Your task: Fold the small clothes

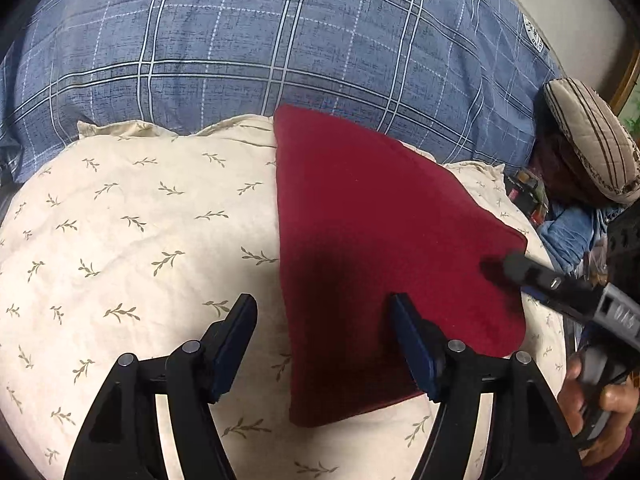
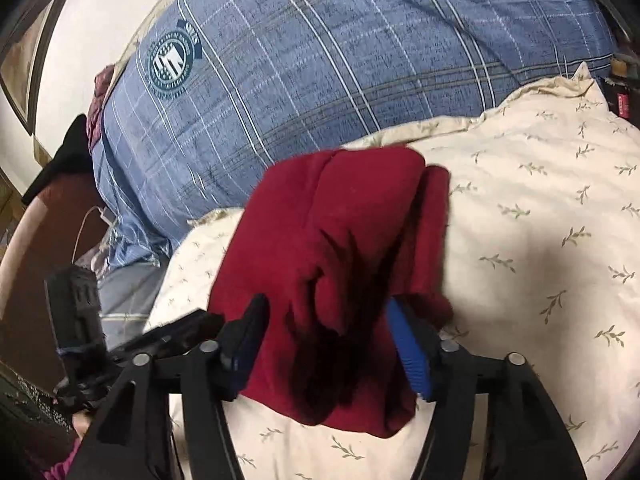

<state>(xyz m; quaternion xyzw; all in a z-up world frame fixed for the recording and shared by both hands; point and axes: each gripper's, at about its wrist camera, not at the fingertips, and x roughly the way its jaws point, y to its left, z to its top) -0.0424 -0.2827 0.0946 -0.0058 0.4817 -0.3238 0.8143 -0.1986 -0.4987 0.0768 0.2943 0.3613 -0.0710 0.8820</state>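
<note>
Maroon fleece, the small garment (image 1: 384, 248) lies flat on a cream leaf-print pillow (image 1: 132, 240), in front of a blue plaid pillow (image 1: 280, 40). In the left wrist view it reads as a folded wedge, its long axis running from about 11 o'clock, the narrow far corner, down to 5 o'clock, the broad near edge.

The left gripper (image 1: 324, 344) hovers over its near left edge with jaws wide and nothing between them, probably ready to pin or smooth the fold. The right gripper (image 2: 328, 344) also has its jaws wide, straddling a bunched ridge of the cloth (image 2: 340, 240) without clamping it; this looks like a set-up for pinching that edge and carrying it across. From the left camera, its tip (image 1: 520, 268) sits at the cloth's 3 o'clock corner.
</note>
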